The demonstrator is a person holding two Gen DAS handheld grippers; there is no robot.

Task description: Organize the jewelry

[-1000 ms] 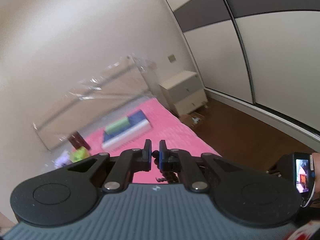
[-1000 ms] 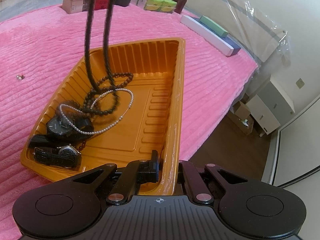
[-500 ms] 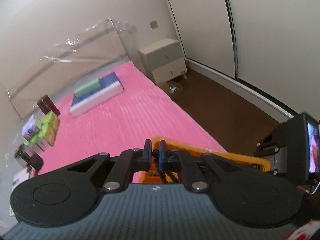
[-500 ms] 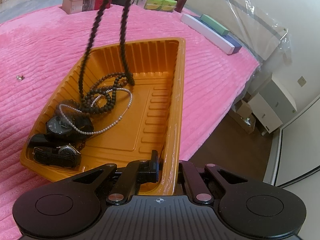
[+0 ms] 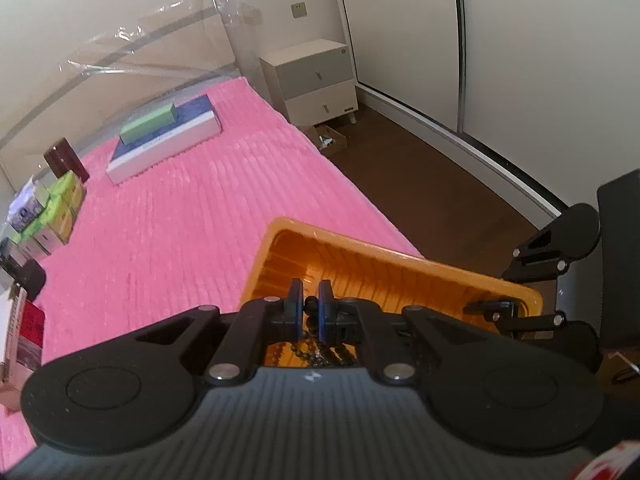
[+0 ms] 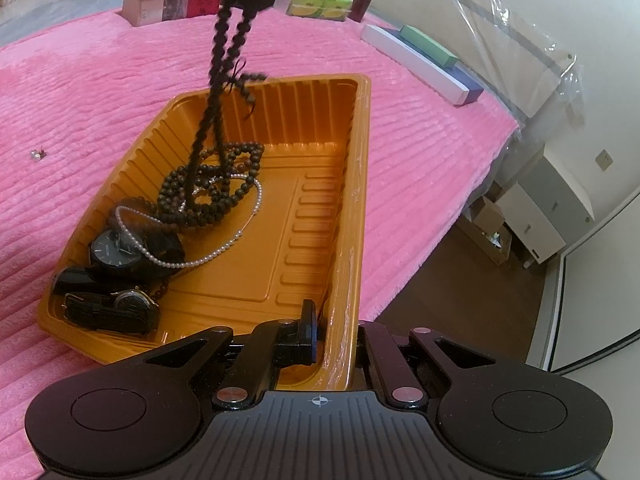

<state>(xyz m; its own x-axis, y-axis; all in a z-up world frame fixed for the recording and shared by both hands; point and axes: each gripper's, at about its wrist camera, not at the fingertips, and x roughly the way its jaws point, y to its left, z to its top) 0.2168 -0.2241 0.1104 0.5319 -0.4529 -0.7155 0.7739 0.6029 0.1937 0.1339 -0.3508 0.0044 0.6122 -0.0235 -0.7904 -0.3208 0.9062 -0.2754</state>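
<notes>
An orange plastic tray (image 6: 320, 216) lies on the pink bed cover (image 6: 100, 80). My left gripper (image 5: 310, 304) is shut on a dark bead necklace (image 6: 212, 184); it hangs from the fingers into the tray, its lower end coiled on the tray floor. In the left wrist view the beads (image 5: 312, 354) show below the pads. A pearl necklace (image 6: 208, 254) and two black watches (image 6: 116, 252) (image 6: 116, 304) lie at the tray's near left end. My right gripper (image 6: 334, 330) is shut on the tray's near rim, one finger (image 6: 306, 330) inside the wall.
A small pearl earring (image 6: 38, 155) lies on the cover left of the tray. Boxes and books (image 6: 172, 2), tissue packs (image 6: 320, 0) and a long flat box (image 6: 420, 64) stand along the far edge. The bed edge drops to wooden floor (image 6: 460, 280) at the right, near a nightstand (image 5: 316, 80).
My left gripper has come down over the tray with the bead necklace, so more beads coil on the tray floor. The right gripper and tray have not moved.
</notes>
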